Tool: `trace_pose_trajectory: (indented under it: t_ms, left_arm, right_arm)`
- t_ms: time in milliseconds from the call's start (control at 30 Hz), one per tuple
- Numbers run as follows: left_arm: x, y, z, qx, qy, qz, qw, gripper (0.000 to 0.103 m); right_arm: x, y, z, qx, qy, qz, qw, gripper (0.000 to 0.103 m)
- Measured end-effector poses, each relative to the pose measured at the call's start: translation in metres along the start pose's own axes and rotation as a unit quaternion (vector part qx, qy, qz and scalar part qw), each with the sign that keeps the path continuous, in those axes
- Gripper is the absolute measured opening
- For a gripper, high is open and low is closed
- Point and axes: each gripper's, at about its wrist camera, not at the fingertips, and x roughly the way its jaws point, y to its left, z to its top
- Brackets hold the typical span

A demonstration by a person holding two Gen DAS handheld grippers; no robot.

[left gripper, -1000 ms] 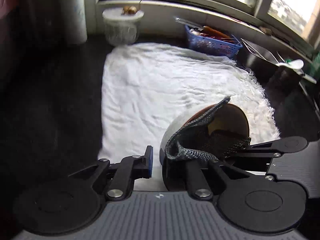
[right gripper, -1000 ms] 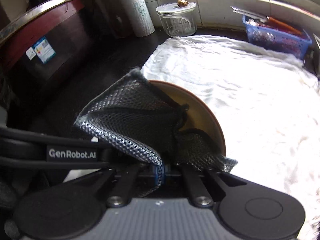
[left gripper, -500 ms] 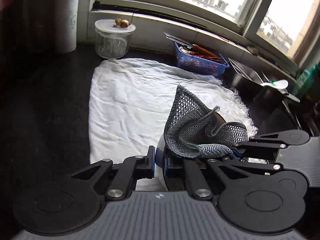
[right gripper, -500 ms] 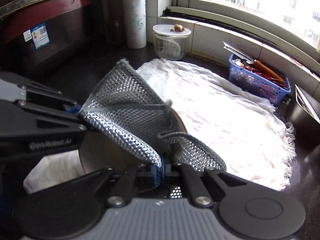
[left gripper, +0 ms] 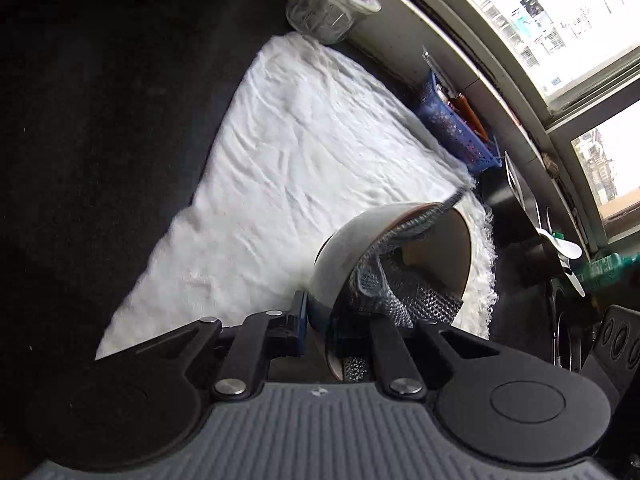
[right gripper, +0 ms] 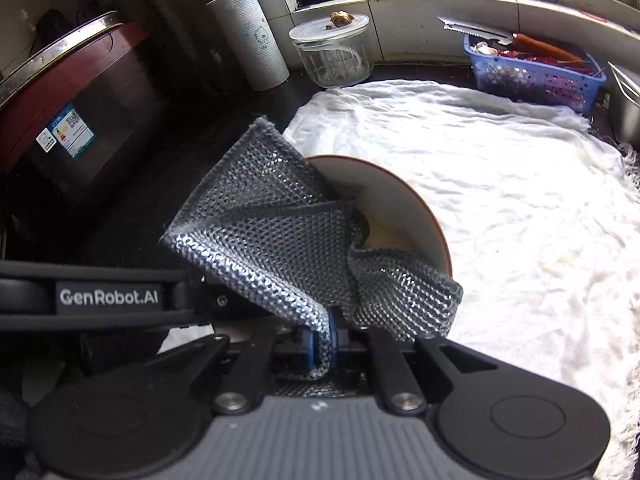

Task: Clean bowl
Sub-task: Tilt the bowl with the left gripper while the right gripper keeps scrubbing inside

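Note:
A bowl (left gripper: 344, 248), white outside and tan inside with a brown rim, is tipped on its side above the white towel (left gripper: 320, 152). My left gripper (left gripper: 318, 320) pinches the bowl's rim, one pad outside and one inside; its jaws are opening slightly. A grey mesh dishcloth (right gripper: 280, 232) hangs folded from my right gripper (right gripper: 324, 340), whose blue pads still clamp it while those jaws open a little too. The cloth drapes into the bowl (right gripper: 400, 208), covering its near side. In the left wrist view the cloth (left gripper: 420, 304) lies against the bowl's inner wall.
A lidded glass jar (right gripper: 334, 56), a paper roll (right gripper: 248, 52) and a blue basket (right gripper: 536, 68) of utensils line the windowsill wall. A dark red pot (right gripper: 68, 100) stands at left. Steel containers (left gripper: 520, 200) sit beyond the towel (right gripper: 500, 200) on the dark counter.
The left wrist view has rolled, tilting the bowl with it. The cloth, which stood above the rim half a second ago, now lies lower inside the bowl.

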Motion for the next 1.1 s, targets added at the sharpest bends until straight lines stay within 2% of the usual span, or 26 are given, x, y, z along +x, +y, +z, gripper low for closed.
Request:
trace_pose_trajectory:
  t_ms: [100, 167, 233, 300, 367, 433, 500, 533, 567, 600, 667, 767, 833, 933, 1033, 1100]
  left_arm:
    - [-0.001, -0.016, -0.002, 0.081, -0.003, 0.048, 0.9956, 0.011]
    - [-0.010, -0.035, -0.003, 0.157, -0.029, 0.075, 0.9843, 0.011]
    - [-0.017, -0.054, -0.001, 0.235, -0.050, 0.094, 0.9661, 0.011]
    - [-0.017, -0.067, -0.002, 0.305, -0.062, 0.111, 0.9438, 0.016]
    - [-0.012, -0.079, -0.008, 0.384, -0.075, 0.136, 0.9104, 0.016]
    - [-0.008, -0.083, -0.013, 0.428, -0.082, 0.149, 0.8877, 0.016]
    - [-0.007, -0.084, -0.017, 0.442, -0.076, 0.151, 0.8808, 0.012]
    - [-0.006, -0.082, -0.018, 0.441, -0.074, 0.147, 0.8823, 0.007]
    - [-0.006, -0.079, -0.018, 0.429, -0.072, 0.141, 0.8895, 0.006]
    - [-0.006, -0.072, -0.018, 0.407, -0.071, 0.134, 0.9007, 0.006]
    - [-0.009, -0.061, -0.014, 0.357, -0.072, 0.116, 0.9240, 0.006]
    - [-0.011, -0.029, -0.003, 0.217, -0.056, 0.064, 0.9725, 0.006]
    - [-0.010, -0.017, -0.003, 0.161, -0.048, 0.050, 0.9846, 0.006]
    - [-0.007, -0.002, -0.005, 0.085, -0.029, 0.028, 0.9956, 0.007]
    - [-0.003, 0.009, -0.007, 0.034, -0.007, 0.009, 0.9993, 0.007]
    - [0.000, 0.024, -0.007, -0.027, 0.009, -0.013, 0.9995, 0.007]
  right_arm:
    - [0.003, 0.007, -0.006, -0.043, 0.009, -0.010, 0.999, 0.004]
    - [0.003, 0.011, -0.007, -0.065, 0.013, -0.014, 0.998, 0.004]
    - [0.002, 0.013, -0.007, -0.090, 0.010, -0.026, 0.995, 0.004]
    - [0.000, 0.017, -0.008, -0.126, 0.005, -0.044, 0.991, 0.004]
    - [0.000, 0.018, -0.009, -0.148, 0.005, -0.047, 0.988, 0.004]
    - [0.000, 0.018, -0.009, -0.161, 0.008, -0.044, 0.986, 0.004]
    - [0.000, 0.019, -0.009, -0.173, 0.010, -0.043, 0.984, 0.005]
    - [0.000, 0.020, -0.009, -0.181, 0.012, -0.044, 0.982, 0.004]
    - [-0.001, 0.021, -0.010, -0.187, 0.014, -0.046, 0.981, 0.004]
    - [-0.002, 0.021, -0.010, -0.190, 0.014, -0.047, 0.981, 0.004]
    - [-0.005, 0.019, -0.010, -0.191, 0.008, -0.051, 0.980, 0.004]
    - [-0.013, 0.014, -0.008, -0.173, -0.021, -0.065, 0.983, 0.004]
    - [-0.014, 0.013, -0.006, -0.161, -0.033, -0.070, 0.984, 0.003]
    - [-0.007, 0.017, -0.006, -0.142, -0.026, -0.068, 0.987, 0.004]
    - [0.001, 0.018, -0.007, -0.104, -0.012, -0.046, 0.993, 0.004]
    - [0.004, 0.017, -0.007, -0.080, -0.004, -0.022, 0.997, 0.003]
